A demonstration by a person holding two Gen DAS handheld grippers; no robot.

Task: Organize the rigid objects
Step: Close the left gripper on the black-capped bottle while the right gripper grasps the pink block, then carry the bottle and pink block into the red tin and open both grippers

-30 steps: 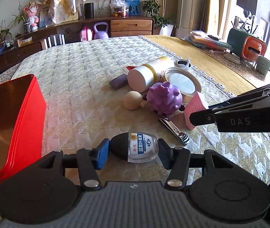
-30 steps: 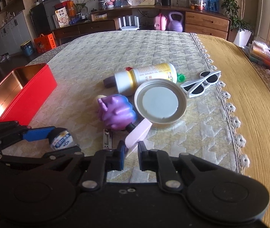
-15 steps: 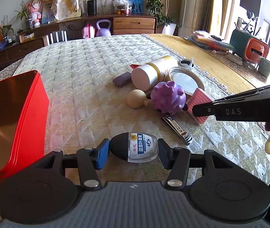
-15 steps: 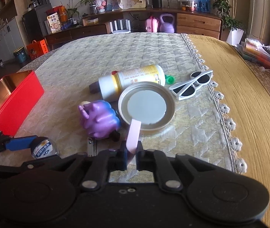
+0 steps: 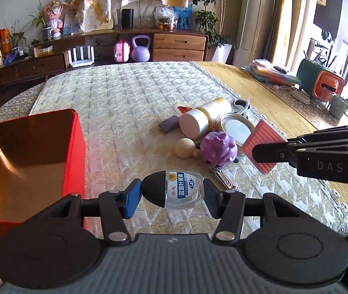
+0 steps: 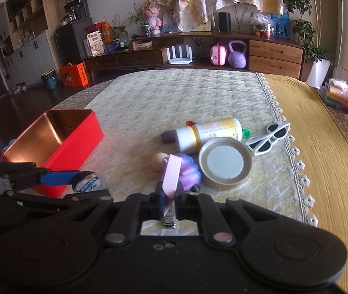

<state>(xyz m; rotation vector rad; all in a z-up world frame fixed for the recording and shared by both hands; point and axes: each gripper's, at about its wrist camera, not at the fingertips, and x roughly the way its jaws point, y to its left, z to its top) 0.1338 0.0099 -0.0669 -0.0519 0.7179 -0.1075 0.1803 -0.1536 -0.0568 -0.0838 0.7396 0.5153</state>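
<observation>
Pink comb point(image 6: 171, 174) above table point(image 6: 174, 103), clear

Small clear bottle point(image 5: 183, 189) and pink comb point(image 6: 172, 174) held aloft.

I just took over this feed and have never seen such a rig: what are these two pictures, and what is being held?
No robot here: a person carries a two-finger claw in each hand, each with a camera looking along its fingers. The left claw grips a small clear bottle with a black cap. The right claw is shut on a flat pink piece. On the quilted cloth lie a purple toy, a white bottle, a round lid, sunglasses and nail clippers. A red tin stands open at the left.
</observation>
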